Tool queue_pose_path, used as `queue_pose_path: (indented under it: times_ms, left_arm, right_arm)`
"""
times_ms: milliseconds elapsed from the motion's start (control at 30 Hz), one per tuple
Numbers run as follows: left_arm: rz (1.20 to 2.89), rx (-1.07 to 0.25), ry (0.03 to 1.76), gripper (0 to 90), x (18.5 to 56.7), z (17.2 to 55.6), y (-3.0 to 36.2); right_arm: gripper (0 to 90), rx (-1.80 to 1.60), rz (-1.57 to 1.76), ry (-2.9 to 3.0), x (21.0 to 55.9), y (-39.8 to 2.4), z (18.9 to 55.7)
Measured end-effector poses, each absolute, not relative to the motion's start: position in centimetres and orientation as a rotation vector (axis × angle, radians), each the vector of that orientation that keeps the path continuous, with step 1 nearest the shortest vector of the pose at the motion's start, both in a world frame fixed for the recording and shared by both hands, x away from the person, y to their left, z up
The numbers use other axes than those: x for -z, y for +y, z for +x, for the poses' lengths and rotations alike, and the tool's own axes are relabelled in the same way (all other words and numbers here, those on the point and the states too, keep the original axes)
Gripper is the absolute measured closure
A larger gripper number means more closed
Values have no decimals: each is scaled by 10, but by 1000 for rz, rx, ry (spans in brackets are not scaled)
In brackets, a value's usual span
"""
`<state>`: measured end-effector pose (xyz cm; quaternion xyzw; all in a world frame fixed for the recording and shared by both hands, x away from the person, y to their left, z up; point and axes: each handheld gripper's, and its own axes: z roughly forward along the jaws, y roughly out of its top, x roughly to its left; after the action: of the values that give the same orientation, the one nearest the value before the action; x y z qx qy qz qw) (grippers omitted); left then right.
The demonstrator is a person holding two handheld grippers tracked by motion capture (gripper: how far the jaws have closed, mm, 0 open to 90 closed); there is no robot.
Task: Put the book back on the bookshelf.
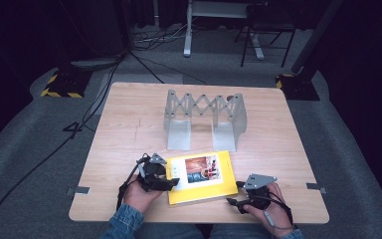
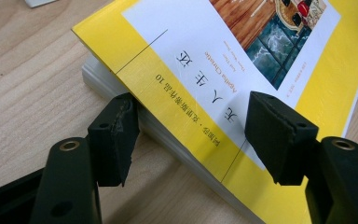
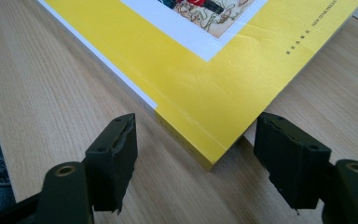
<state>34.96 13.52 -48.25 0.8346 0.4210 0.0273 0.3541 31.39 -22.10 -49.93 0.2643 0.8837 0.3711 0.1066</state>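
A yellow book with a white panel and a picture on its cover lies flat near the table's front edge. My left gripper is at the book's left side. In the left gripper view its jaws straddle that edge of the book: one pad sits against the page block under the cover, the other hovers over the cover's white panel, with a wide gap between them. My right gripper is at the book's near right corner. Its jaws stand open, with the yellow corner between them, untouched.
A grey metal folding rack with a scissor-lattice back stands upright behind the book at the table's middle. The wooden table has bare surface to the left and right of the rack. Cables and stand legs lie on the floor beyond it.
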Motion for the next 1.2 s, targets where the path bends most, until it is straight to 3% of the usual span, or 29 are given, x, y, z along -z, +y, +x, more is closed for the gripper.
queue_pose_path:
  times_ms: [400,767,867,1133,1200]
  left_arm:
    - [2148,-74,1075,335,483,348,135]
    - [2120,-90,1032,379,480,345,132]
    - [2099,-94,1016,465,476,342,132]
    - [2075,-72,987,580,469,338,130]
    - [2048,-45,976,678,464,338,136]
  right_arm:
    - [305,-1103,778,2582,501,-221,312]
    - [296,-1107,786,2570,502,-220,311]
    - [295,-1116,787,2567,502,-220,311]
    - [295,-1123,785,2561,503,-221,310]
    - [294,-1126,782,2559,503,-221,310]
